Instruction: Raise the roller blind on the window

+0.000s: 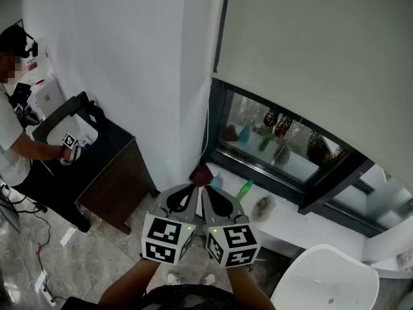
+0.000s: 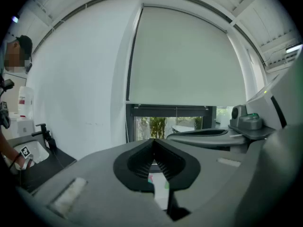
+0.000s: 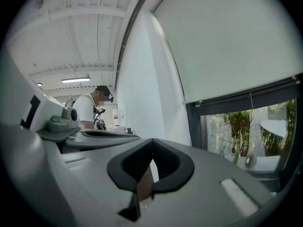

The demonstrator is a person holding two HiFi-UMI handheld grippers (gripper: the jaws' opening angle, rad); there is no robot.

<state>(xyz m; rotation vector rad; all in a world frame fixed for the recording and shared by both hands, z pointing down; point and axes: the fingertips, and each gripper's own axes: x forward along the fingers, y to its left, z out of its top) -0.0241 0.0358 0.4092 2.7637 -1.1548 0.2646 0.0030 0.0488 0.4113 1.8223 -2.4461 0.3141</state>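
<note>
Two grippers are held side by side low in front of the window (image 1: 293,157), clear of it. The left gripper (image 1: 192,186) and the right gripper (image 1: 206,187) each have their jaws pressed together on nothing. The roller blind (image 1: 310,50) covers most of the window, leaving a bare strip of glass at the bottom.

roller blind (image 1: 310,50): top cut off by the head view's upper edge; person (image 1: 11,131) at the dark worktop (image 1: 111,141): cut by the left edge; small bottles (image 1: 244,188) on the sill (image 1: 287,219): too small to identify; white seat (image 1: 326,281): cut by the bottom edge.
</note>
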